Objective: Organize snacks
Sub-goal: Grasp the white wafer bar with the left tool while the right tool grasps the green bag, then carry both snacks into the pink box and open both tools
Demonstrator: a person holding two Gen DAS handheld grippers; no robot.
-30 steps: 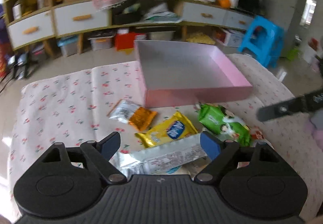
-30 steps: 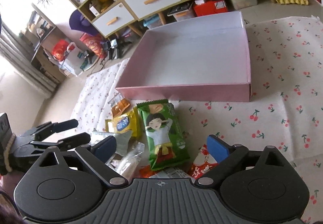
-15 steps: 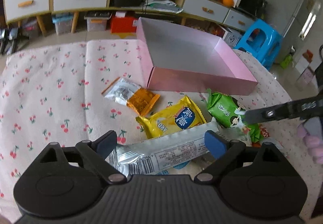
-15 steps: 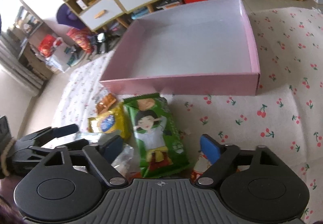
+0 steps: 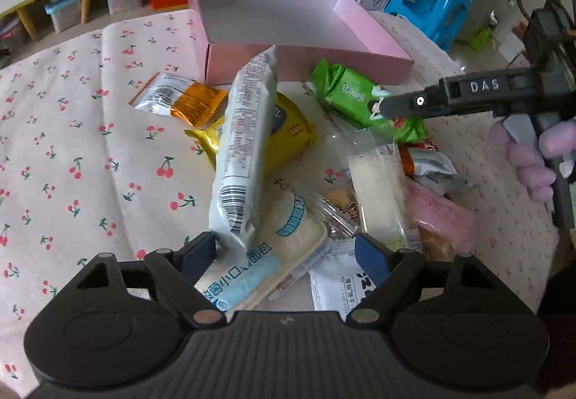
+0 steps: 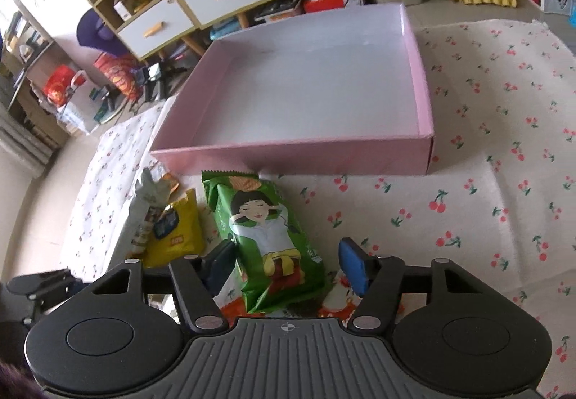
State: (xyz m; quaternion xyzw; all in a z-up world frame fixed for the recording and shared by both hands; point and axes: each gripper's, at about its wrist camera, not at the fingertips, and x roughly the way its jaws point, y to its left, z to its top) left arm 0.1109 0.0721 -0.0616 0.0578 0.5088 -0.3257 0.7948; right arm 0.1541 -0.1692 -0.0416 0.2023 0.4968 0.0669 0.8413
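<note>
**Two grippers closing on snack packets before an empty pink box**

The pink box (image 6: pixel 288 147) lies open and empty at 12 o'clock of the snack pile in both wrist views, its near wall just beyond the packets, presumably so that each can be carried a short way forward into it. The left gripper (image 5: pixel 284 255) has jaws fairly wide and closing; the silver-white packet (image 5: pixel 248 132) stands tilted between them, its lower end against the left pad, the right pad clear, so no firm grip shows. The packet rises toward 12 o'clock over the yellow packet (image 5: pixel 288 136). The right gripper (image 6: pixel 288 262) is at middling width and closing around the green packet (image 6: pixel 266 233), which lies lengthwise, pointing at the box; the left pad appears to touch its edge, the right stands apart. An orange-and-silver packet (image 5: pixel 180 100) lies at 10 o'clock on the cherry-print cloth (image 5: pixel 72 147). The straddling pose suggests a pinch across each packet's narrow width.
</note>
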